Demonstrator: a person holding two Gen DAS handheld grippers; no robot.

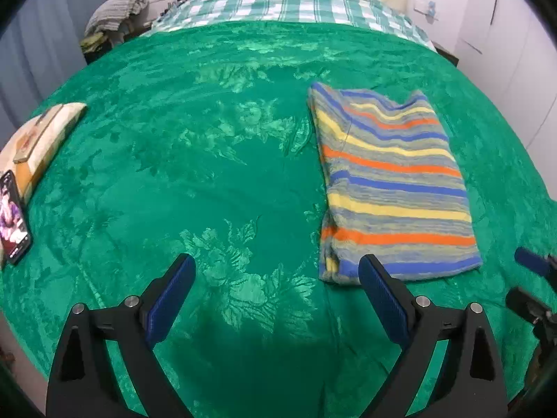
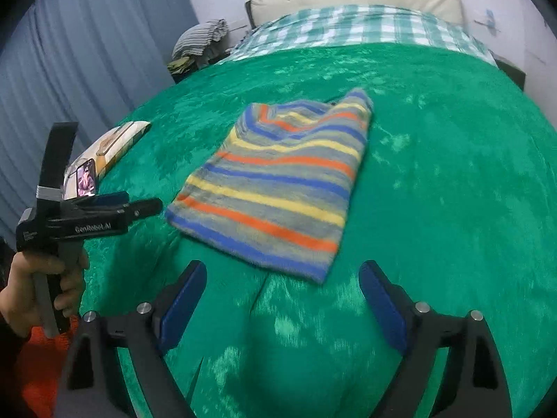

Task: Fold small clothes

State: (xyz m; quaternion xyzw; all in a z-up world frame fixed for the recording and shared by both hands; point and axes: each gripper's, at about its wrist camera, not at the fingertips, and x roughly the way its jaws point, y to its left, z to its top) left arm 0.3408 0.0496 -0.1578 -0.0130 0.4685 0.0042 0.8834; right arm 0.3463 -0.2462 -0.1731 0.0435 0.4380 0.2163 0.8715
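1. Blue-padded black left gripper (image 1: 278,278) hovers over the bed, jaws spread wide and holding nothing
2. Matching blue-padded right gripper (image 2: 282,285) is likewise spread wide and empty
3. Folded fuzzy garment striped in blue, orange, yellow and grey (image 1: 393,181) lies flat just beyond both grippers, untouched
4. Plush green floral-embossed blanket (image 1: 209,160) lies under it
5. Lit smartphone (image 1: 12,216) and a cream pillow-like pack (image 1: 45,139) sit well apart at the blanket's left edge

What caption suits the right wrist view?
Open right gripper above a folded striped garment on the green blanket, left gripper alongside.
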